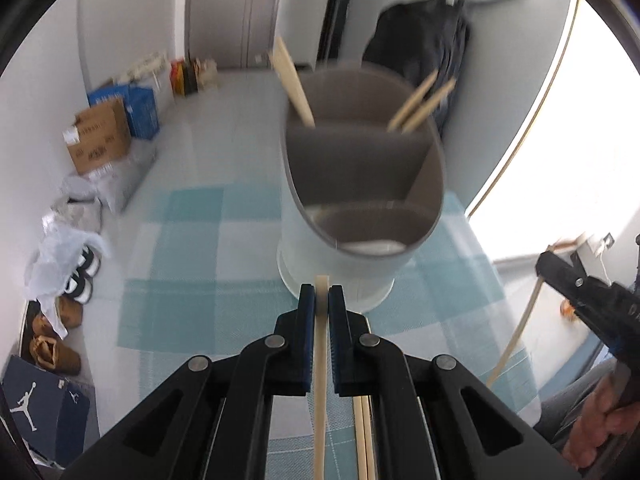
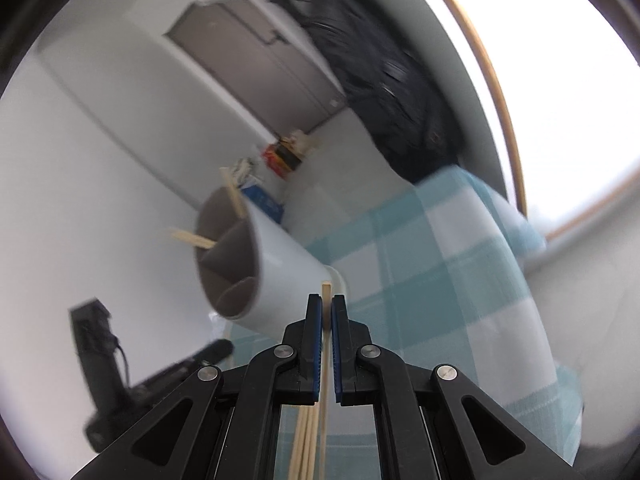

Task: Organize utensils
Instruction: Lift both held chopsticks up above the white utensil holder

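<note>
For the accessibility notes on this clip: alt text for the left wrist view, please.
The left gripper is shut on a wooden chopstick, pointing toward a white divided utensil holder on a blue checked tablecloth. Chopsticks already stand in its far compartments.

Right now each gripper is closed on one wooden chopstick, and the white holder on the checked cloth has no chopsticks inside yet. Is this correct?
Not quite. The white holder already has chopsticks in its back compartments; the left wrist view shows them leaning out. The rest holds: the left gripper and the right gripper are each closed on one wooden chopstick, and the holder stands on the checked cloth.
</note>
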Motion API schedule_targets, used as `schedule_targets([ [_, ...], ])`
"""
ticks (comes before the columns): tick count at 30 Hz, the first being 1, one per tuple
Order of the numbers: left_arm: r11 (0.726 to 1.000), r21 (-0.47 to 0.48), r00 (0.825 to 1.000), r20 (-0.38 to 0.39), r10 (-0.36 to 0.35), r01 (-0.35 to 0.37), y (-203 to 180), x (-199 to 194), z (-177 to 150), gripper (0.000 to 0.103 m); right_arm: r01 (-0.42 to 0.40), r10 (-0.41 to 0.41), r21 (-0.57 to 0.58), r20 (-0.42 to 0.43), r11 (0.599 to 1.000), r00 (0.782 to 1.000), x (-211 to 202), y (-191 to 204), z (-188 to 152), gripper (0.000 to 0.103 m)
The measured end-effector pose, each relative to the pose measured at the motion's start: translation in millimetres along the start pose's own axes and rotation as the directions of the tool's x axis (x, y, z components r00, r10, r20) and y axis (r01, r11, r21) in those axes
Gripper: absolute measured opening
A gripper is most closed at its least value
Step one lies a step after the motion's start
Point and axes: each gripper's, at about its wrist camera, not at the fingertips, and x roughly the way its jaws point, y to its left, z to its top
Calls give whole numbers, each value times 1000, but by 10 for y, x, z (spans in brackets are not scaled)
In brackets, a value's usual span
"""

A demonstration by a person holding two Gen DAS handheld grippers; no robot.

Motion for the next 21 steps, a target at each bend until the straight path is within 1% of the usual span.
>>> schedule_targets([
  [3, 1000, -7, 999, 47, 0, 1, 68, -123, 15, 3, -12, 16, -83, 42, 996, 999, -64, 171, -22, 4],
  [8, 1000, -5, 996, 88, -23, 24, 73, -191, 31, 3, -16, 36, -195, 99, 981, 994, -132, 395, -51, 4],
  [10, 999, -4, 994, 102, -36, 37, 57, -277, 36, 3, -10, 38, -232, 113, 973, 993, -138, 479, -54, 4],
  [11, 999, -4, 993, 106, -43, 43, 0, -344, 35, 3, -10, 42, -246, 122, 969, 992, -143, 513, -51, 4],
  [17, 997, 17, 987, 139, -81, 79, -28, -498, 165, 2, -13, 59, -278, 157, 960, 986, -188, 657, 61, 4],
  [20, 996, 12, 985, 142, -94, 94, -26, -571, 279, 2, -22, 74, -287, 172, 958, 982, -208, 715, 168, 4],
  [21, 994, 6, 982, 152, -110, 110, -22, -613, 331, 2, -24, 79, -292, 177, 956, 981, -222, 745, 202, 4],
])
